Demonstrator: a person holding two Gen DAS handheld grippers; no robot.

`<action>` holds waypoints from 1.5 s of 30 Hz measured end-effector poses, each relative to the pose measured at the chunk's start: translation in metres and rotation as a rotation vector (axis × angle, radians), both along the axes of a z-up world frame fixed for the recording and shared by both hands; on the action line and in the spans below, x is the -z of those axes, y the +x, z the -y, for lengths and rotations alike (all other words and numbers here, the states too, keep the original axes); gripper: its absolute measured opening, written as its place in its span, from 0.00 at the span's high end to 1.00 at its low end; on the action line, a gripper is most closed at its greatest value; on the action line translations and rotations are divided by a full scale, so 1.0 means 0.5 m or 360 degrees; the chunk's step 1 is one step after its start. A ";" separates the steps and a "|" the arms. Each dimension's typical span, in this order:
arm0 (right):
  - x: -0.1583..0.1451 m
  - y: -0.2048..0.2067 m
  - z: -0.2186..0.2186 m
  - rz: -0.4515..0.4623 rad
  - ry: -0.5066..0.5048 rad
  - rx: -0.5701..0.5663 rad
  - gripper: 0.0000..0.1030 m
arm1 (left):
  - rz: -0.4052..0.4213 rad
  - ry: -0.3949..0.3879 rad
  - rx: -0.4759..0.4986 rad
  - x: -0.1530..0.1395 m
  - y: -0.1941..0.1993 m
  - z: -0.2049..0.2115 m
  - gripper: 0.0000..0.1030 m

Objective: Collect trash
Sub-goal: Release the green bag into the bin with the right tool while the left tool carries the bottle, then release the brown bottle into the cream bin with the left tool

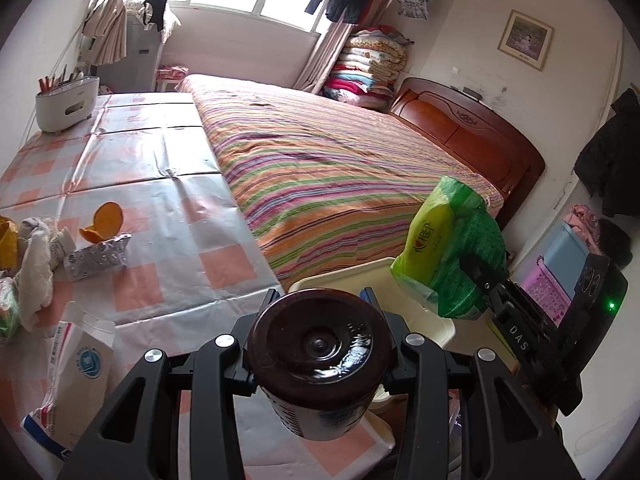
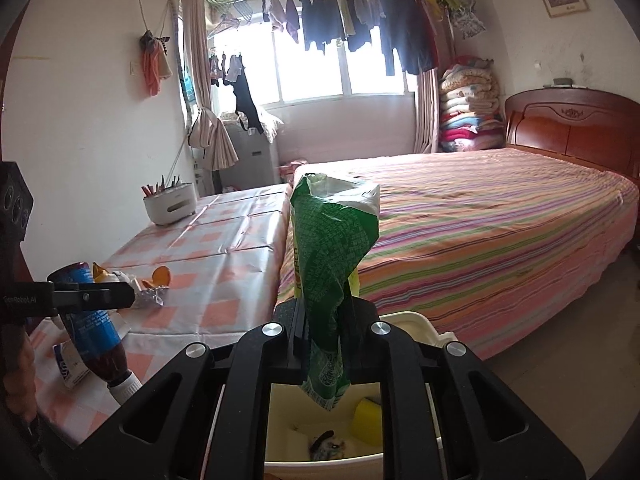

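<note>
My left gripper (image 1: 320,296) is shut on a brown bottle (image 1: 318,344) with a blue label, whose base faces the camera. The right wrist view shows that bottle (image 2: 94,320) tilted, white cap down, over the table's near edge in the left gripper (image 2: 120,298). My right gripper (image 2: 326,308) is shut on a crumpled green tissue wrapper (image 2: 332,240), which hangs above the open cream bin (image 2: 416,324). In the left wrist view the wrapper (image 1: 452,248) and right gripper (image 1: 484,276) are to the right, over the bin (image 1: 340,274).
On the checked tablecloth (image 1: 168,184) lie orange peel (image 1: 106,220), a foil blister pack (image 1: 98,258), crumpled tissues (image 1: 38,264) and a white paper packet (image 1: 80,364). A white pen holder (image 1: 66,102) stands at the far end. The striped bed (image 1: 340,160) borders the table. A yellow sponge (image 2: 368,420) lies in the bin.
</note>
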State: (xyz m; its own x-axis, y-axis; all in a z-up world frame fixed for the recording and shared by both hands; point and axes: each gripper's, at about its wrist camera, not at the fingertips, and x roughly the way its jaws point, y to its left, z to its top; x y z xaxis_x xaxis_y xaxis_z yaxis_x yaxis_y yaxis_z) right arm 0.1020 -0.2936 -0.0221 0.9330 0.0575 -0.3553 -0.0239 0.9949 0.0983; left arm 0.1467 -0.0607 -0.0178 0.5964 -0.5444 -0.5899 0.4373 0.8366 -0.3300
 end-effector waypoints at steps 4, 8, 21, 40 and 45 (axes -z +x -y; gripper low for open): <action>-0.002 -0.002 0.010 -0.0002 0.0034 0.0028 0.58 | 0.0043 0.0024 0.0060 -0.017 -0.001 0.037 0.61; -0.007 -0.004 0.024 0.0010 0.0083 0.0046 0.49 | 0.0069 0.0020 0.0123 -0.036 0.001 0.070 0.61; -0.030 -0.071 0.162 0.0221 0.0419 0.0329 0.36 | 0.0047 -0.0006 0.0255 -0.027 0.037 0.160 0.61; -0.020 -0.075 0.173 0.0233 0.0487 0.0323 0.35 | 0.0146 0.0221 0.0384 0.025 -0.009 0.270 0.17; -0.024 -0.073 0.168 0.0237 0.0503 0.0306 0.25 | 0.0113 0.0236 0.0379 0.023 -0.018 0.255 0.17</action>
